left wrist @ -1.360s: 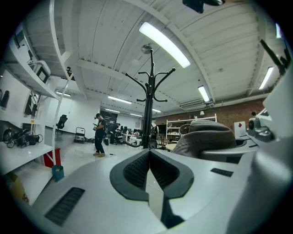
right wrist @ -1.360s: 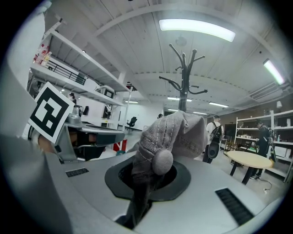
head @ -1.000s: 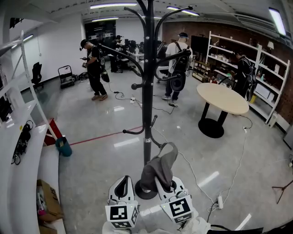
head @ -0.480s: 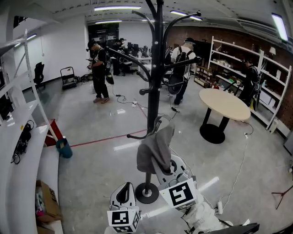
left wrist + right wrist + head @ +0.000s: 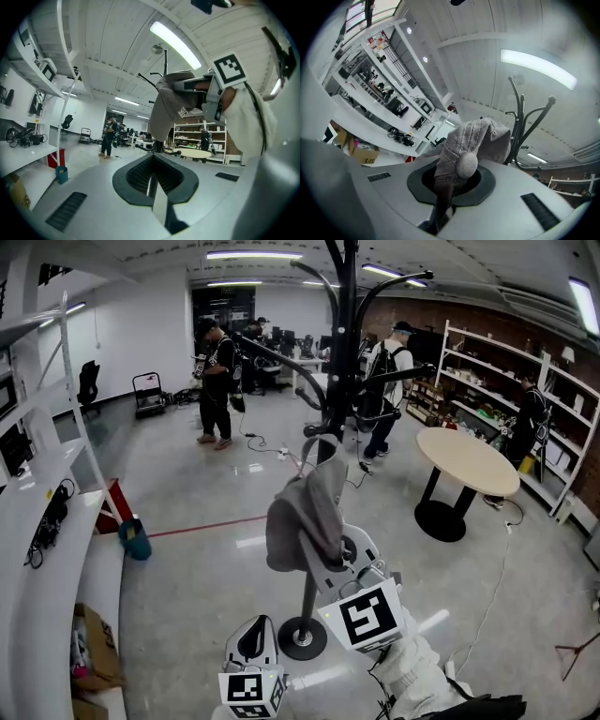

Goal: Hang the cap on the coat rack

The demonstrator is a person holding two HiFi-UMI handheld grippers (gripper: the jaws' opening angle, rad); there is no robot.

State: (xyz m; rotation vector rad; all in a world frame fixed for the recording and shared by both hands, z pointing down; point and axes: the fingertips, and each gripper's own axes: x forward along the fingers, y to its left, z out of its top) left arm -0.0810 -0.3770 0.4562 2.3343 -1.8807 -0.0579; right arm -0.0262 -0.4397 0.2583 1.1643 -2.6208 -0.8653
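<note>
The grey cap (image 5: 302, 517) hangs limp from my right gripper (image 5: 328, 557), which is shut on its fabric and holds it up in front of the black coat rack (image 5: 344, 352). In the right gripper view the cap (image 5: 473, 140) bunches between the jaws of my right gripper (image 5: 450, 180), with the coat rack's curved hooks (image 5: 520, 126) just behind it. My left gripper (image 5: 251, 641) stays low near the rack's round base (image 5: 302, 638). In the left gripper view my left gripper (image 5: 151, 183) is shut with nothing in it, and the cap (image 5: 176, 103) hangs above it.
A round beige table (image 5: 466, 460) stands to the right, with metal shelves (image 5: 525, 409) behind it. A white counter (image 5: 47, 549) runs along the left, with a cardboard box (image 5: 94, 648) and a teal bucket (image 5: 134, 540) beside it. People (image 5: 217, 381) stand at the back. Cables lie on the floor.
My right gripper has carried the cap upward along the rack's pole, from near the base to about mid-height. The left gripper has stayed low.
</note>
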